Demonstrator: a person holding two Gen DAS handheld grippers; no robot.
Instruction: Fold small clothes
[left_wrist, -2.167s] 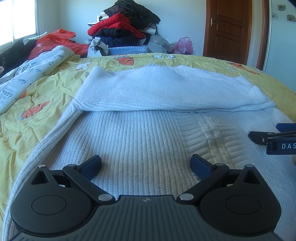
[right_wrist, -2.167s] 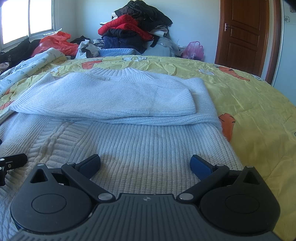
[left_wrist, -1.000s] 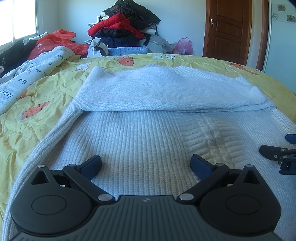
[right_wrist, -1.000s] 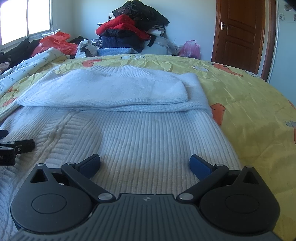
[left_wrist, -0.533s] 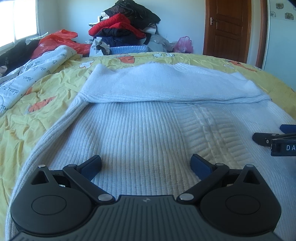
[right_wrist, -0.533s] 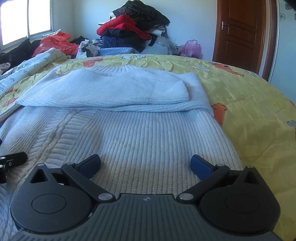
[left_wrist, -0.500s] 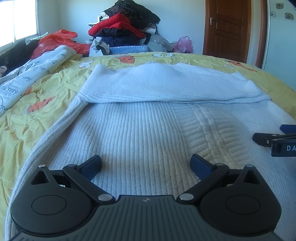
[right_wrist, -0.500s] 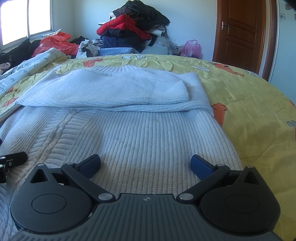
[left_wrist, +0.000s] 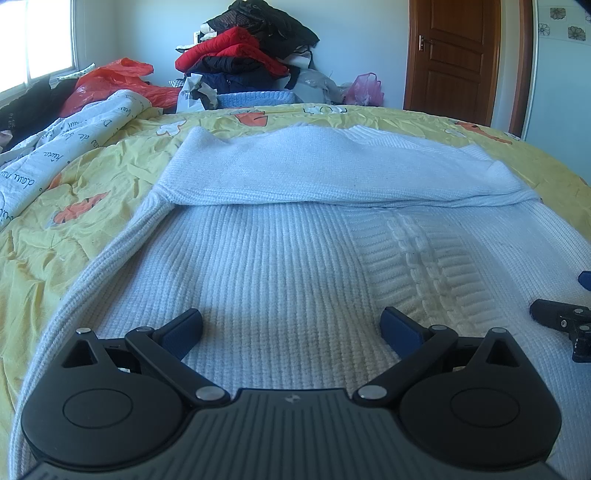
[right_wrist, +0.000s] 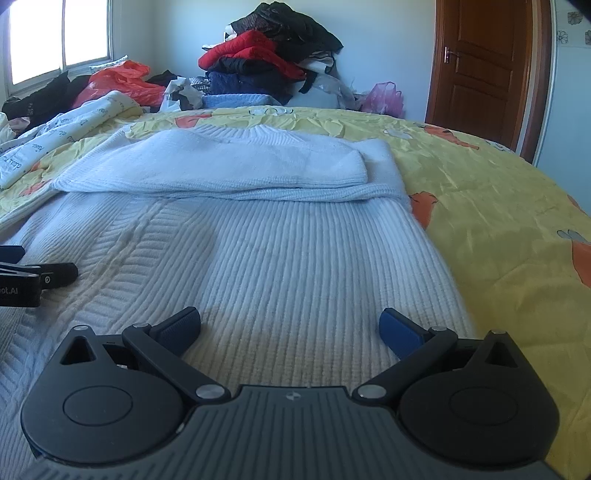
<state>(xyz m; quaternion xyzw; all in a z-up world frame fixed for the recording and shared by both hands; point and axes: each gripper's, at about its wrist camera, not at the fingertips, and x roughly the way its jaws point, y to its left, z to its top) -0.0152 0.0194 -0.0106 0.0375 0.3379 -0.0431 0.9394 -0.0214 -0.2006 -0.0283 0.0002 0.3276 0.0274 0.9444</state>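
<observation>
A pale blue ribbed knit sweater (left_wrist: 280, 266) (right_wrist: 295, 258) lies flat on the bed, its sleeves folded across the upper part (left_wrist: 332, 177) (right_wrist: 229, 166). My left gripper (left_wrist: 291, 325) hovers low over the sweater's near left portion, open, nothing between its blue-padded fingers. My right gripper (right_wrist: 290, 325) hovers over the near right portion, also open and empty. Each gripper shows at the edge of the other's view: the right one (left_wrist: 561, 317) in the left wrist view, the left one (right_wrist: 33, 280) in the right wrist view.
A yellow bedspread (left_wrist: 55, 206) (right_wrist: 498, 221) with orange prints covers the bed. A white printed quilt (left_wrist: 70, 136) lies at the left. A pile of clothes (left_wrist: 243, 62) and red bags stand beyond the bed, with a brown door (left_wrist: 450, 55) at the right.
Both grippers stay open over the sweater with only small shifts. The right gripper has drifted slightly, sitting lower and further right in the left wrist view. The sweater has not moved.
</observation>
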